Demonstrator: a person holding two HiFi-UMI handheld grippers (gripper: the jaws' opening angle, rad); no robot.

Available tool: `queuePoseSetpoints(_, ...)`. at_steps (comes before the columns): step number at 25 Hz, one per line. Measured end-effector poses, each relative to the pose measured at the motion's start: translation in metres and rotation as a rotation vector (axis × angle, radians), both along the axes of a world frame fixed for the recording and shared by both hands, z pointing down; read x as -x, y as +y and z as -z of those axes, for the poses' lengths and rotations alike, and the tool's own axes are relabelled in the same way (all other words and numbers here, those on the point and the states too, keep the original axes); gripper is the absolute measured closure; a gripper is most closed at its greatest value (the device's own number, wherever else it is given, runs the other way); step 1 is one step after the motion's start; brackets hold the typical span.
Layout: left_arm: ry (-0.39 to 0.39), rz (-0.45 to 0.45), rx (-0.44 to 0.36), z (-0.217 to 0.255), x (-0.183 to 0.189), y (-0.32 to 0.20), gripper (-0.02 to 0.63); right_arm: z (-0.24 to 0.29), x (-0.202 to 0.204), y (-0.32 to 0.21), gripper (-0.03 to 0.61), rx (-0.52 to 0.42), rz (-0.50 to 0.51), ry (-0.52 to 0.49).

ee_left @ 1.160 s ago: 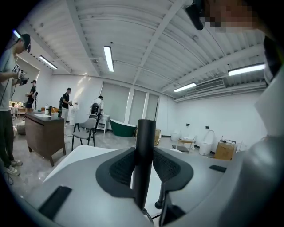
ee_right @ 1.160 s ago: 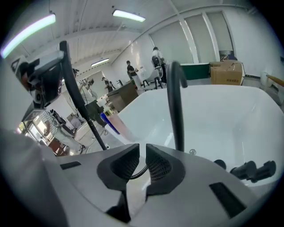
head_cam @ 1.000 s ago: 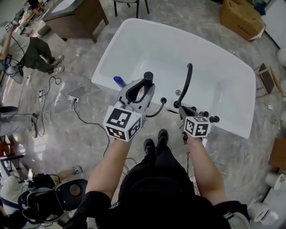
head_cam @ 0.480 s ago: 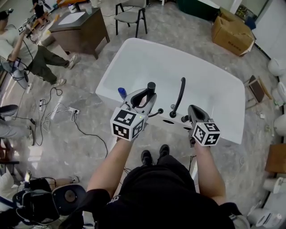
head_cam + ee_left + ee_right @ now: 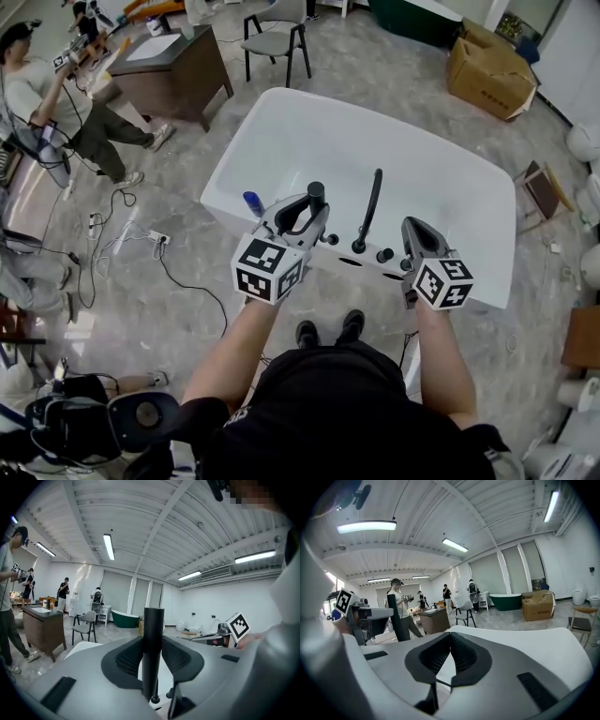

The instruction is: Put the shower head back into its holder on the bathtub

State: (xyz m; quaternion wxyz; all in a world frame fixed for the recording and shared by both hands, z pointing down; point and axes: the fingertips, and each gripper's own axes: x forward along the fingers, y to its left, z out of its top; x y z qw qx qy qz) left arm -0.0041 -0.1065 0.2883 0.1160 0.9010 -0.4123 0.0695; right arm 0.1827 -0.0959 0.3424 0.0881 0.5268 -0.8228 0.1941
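Both grippers stand higher above the tub's near rim than a second ago. The right gripper (image 5: 415,230), then down among the fittings on that rim, is now lifted clear to their right. White freestanding bathtub (image 5: 281,141), centre, on a grey marbled floor (image 5: 187,281). Left gripper (image 5: 305,214): jaws clamped on the black shower head (image 5: 316,193), which stands upright between the pads with its top above the jaw tips, held above the near rim. Right gripper: jaws brought together, nothing between them. Black faucet spout (image 5: 368,211) rises from the rim between the two grippers, with small black knobs (image 5: 384,255) beside its base. Blue object (image 5: 251,200) at the rim, just left of the left gripper.
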Motion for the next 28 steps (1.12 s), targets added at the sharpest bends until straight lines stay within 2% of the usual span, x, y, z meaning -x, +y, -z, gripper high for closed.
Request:
queuePoseSetpoints(7, 0.002, 0.014, -0.055, 0.032, -0.039, -0.016, 0.482, 0.016, -0.056, -0.017, 0.565, -0.032, -0.004, -0.018)
queuePoseSetpoints(12, -0.001, 0.026, -0.105, 0.056, -0.067, -0.025, 0.482, 0.047, -0.09, -0.027, 0.565, -0.097, 0.036, -0.02)
queuePoseSetpoints(18, 0.008, 0.096, -0.114, 0.064, -0.074, -0.035, 0.482, 0.075, -0.122, -0.04, 0.565, -0.164, 0.067, -0.015)
queuePoseSetpoints(23, -0.026, 0.113, -0.1, 0.055, -0.065, -0.047, 0.482, 0.079, -0.126, -0.052, 0.565, -0.167, 0.052, -0.024)
queuePoseSetpoints(28, -0.05, 0.074, -0.073, 0.03, -0.06, -0.066, 0.482, 0.061, -0.114, -0.065, 0.565, -0.122, 0.024, -0.039)
